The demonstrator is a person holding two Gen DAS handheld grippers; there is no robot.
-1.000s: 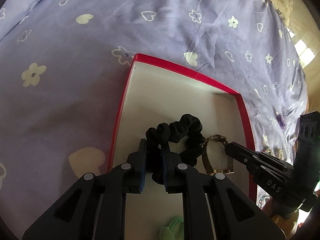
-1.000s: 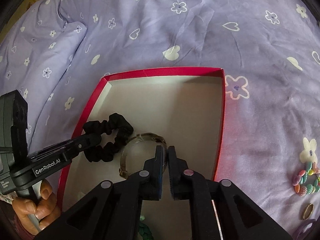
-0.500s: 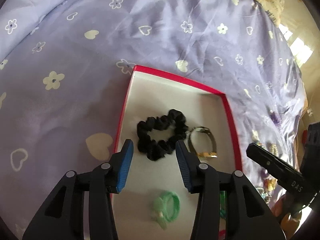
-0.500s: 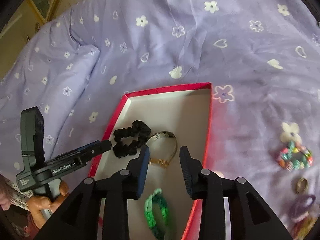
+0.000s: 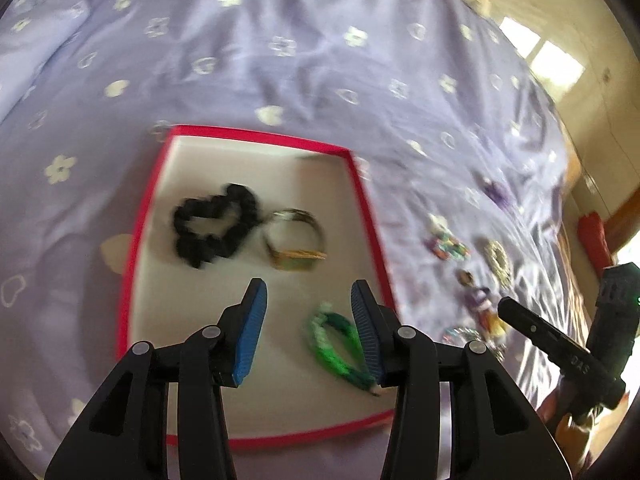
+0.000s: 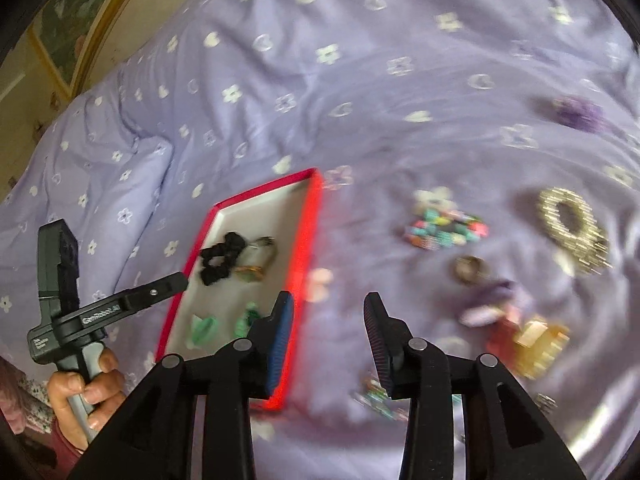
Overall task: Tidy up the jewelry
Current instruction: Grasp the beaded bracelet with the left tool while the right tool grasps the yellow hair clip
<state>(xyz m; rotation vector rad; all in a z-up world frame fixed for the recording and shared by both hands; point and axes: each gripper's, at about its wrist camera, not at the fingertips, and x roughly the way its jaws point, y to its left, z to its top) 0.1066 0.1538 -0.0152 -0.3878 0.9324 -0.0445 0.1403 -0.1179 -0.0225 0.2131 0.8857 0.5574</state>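
A red-rimmed white tray (image 5: 256,136) (image 6: 308,236) lies on the purple bedspread. In it lie a black scrunchie (image 5: 214,226) (image 6: 222,258), a gold bangle (image 5: 294,240) (image 6: 258,260) and a green braided band (image 5: 336,344) (image 6: 202,328). My left gripper (image 5: 306,308) is open and empty, raised above the tray's near half. My right gripper (image 6: 328,320) is open and empty, above the bedspread just right of the tray. Loose jewelry lies right of the tray: a colourful bead bracelet (image 6: 446,230), a ring (image 6: 470,268), a gold chain bracelet (image 6: 572,228) and a gold hair claw (image 6: 538,344).
The bedspread (image 6: 360,80) is rumpled, with a pillow bulge (image 6: 100,168) at the left. A purple scrunchie (image 6: 576,112) lies far right. A purple-and-pink piece (image 6: 496,304) lies by the claw. Small bits (image 6: 376,396) lie under my right gripper. A wall and window (image 5: 552,64) lie beyond the bed.
Both grippers let go of the scrunchie and bangle, opened and pulled up and back from the tray. The right gripper swung right over the loose jewelry.
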